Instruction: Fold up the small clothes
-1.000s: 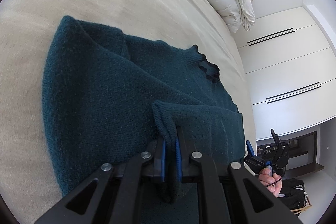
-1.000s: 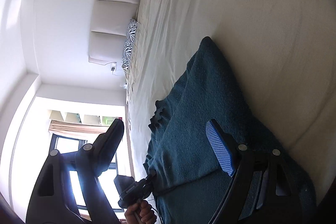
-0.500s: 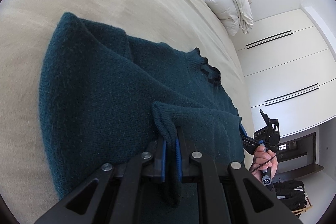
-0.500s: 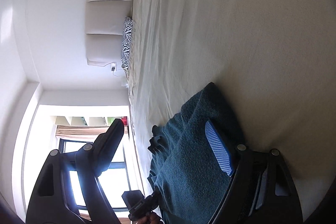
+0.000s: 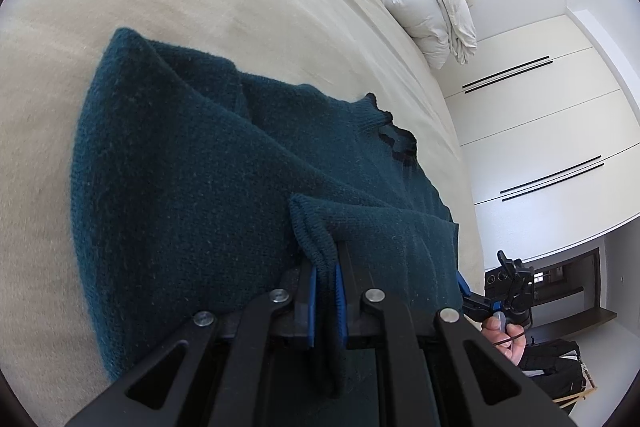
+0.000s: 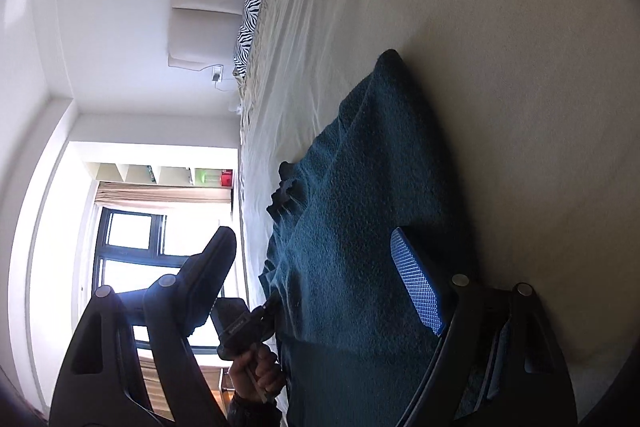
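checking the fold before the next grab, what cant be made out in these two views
- Teal sweater, lower part: left wrist view, hidden behind the left gripper, which is shut on a ribbed edge.
- Same garment's near end: right wrist view, cut off by the bottom edge.
- Right gripper: open over the sweater; whether its pads touch the knit cannot be told.
- Items on the window shelf: right wrist view, too small and washed out by glare.

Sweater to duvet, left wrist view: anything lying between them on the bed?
Nothing. In the left wrist view only bare beige sheet runs from the sweater to the rolled white duvet.
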Demonstrator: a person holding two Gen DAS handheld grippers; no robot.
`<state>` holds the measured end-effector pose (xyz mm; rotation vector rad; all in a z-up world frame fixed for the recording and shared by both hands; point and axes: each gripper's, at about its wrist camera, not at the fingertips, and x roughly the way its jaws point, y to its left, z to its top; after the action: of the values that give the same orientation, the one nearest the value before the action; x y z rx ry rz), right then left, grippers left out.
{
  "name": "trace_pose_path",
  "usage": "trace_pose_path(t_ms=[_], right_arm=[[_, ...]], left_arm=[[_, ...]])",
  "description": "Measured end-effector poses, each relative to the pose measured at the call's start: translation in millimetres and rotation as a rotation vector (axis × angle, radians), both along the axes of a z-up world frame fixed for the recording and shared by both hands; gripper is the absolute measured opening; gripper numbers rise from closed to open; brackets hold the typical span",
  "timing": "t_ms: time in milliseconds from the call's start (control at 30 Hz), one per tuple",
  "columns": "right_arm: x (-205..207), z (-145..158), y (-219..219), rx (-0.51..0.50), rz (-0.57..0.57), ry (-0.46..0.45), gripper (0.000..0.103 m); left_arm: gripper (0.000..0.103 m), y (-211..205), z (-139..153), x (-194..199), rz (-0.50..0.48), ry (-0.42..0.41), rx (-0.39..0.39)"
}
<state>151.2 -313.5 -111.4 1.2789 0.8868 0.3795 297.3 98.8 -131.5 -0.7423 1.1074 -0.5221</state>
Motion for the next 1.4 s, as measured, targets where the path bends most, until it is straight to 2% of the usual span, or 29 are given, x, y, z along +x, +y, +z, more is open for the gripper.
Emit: trace_pose_path(t_ms=[100, 167, 233, 300, 367, 433, 533, 600, 700, 733, 800, 833, 900, 933, 1033, 1067, 1133, 1200, 1233, 1267, 1333, 1367, 1400], right_arm=[[-23, 1, 3, -0.048, 0.031, -0.002, 0.079], [-36, 3, 0, -0.068, 0.022, 0.008, 0.079], [-48, 10, -4, -0.074, 0.002, 0.007, 0.079], [-57, 19, -6, -0.08, -0.007, -0.008, 0.081], [-57, 28, 0, -0.061, -0.002, -0.038, 0.081], [-48, 40, 12, -0.028, 0.016, -0.072, 0.081], [-14, 48, 47, 0.029, 0.063, -0.115, 0.081], [10, 47, 74, 0.059, 0.087, -0.12, 0.081], [41, 34, 112, 0.129, 0.096, -0.103, 0.081], [51, 28, 124, 0.147, 0.106, -0.096, 0.081], [67, 16, 137, 0.112, 0.111, -0.071, 0.08], [72, 11, 139, 0.102, 0.102, -0.064, 0.079], [82, 3, 137, 0.146, 0.075, -0.095, 0.077], [80, 1, 126, 0.179, 0.047, -0.11, 0.077], [70, -4, 89, 0.225, -0.039, -0.158, 0.076], [66, -6, 77, 0.229, -0.062, -0.165, 0.075], [50, -6, 47, 0.173, -0.133, -0.143, 0.075], [32, -6, 19, 0.198, -0.185, -0.155, 0.075], [21, -4, 6, 0.176, -0.217, -0.148, 0.075], [8, 0, -7, 0.133, -0.243, -0.131, 0.078], [-17, 7, -23, 0.049, -0.286, -0.084, 0.081], [-31, 9, -32, 0.05, -0.285, -0.087, 0.081], [-45, 13, -38, 0.042, -0.287, -0.086, 0.081]], left_arm=[[0.012, 2, 6, -4, -0.003, -0.007, 0.016], [0.016, 5, 14, -10, 0.004, -0.013, 0.055], [0.024, 15, 24, -17, 0.035, -0.028, 0.103], [0.042, 25, 39, -25, 0.097, -0.05, 0.178], [0.044, 26, 58, -30, 0.131, -0.104, 0.216], [0.044, 12, 74, -28, 0.103, -0.15, 0.199], [0.052, -31, 84, -18, 0.008, -0.193, 0.185], [0.052, -56, 77, -8, -0.025, -0.2, 0.192], [0.052, -72, 51, 10, -0.013, -0.145, 0.192], [0.05, -72, 42, 14, -0.004, -0.135, 0.2], [0.031, -65, 34, 16, 0.012, -0.148, 0.195], [0.026, -57, 29, 15, 0.018, -0.142, 0.176], [0.01, -44, 20, 15, 0.028, -0.127, 0.126], [0.006, -38, 15, 14, 0.03, -0.124, 0.107], [0.005, -27, 6, 10, 0.037, -0.13, 0.026], [0.005, -27, 6, 9, 0.032, -0.136, 0.029], [0.005, -26, 7, 8, 0.026, -0.137, 0.03], [0.004, -22, 9, 8, 0.029, -0.132, 0.021], [0.004, -19, 11, 4, 0.035, -0.133, 0.022], [0.008, -16, 15, 1, 0.047, -0.132, 0.032], [0.028, -10, 31, -11, 0.074, -0.153, 0.065], [0.048, -5, 42, -21, 0.091, -0.18, 0.088], [0.06, 1, 53, -34, 0.111, -0.206, 0.117]])
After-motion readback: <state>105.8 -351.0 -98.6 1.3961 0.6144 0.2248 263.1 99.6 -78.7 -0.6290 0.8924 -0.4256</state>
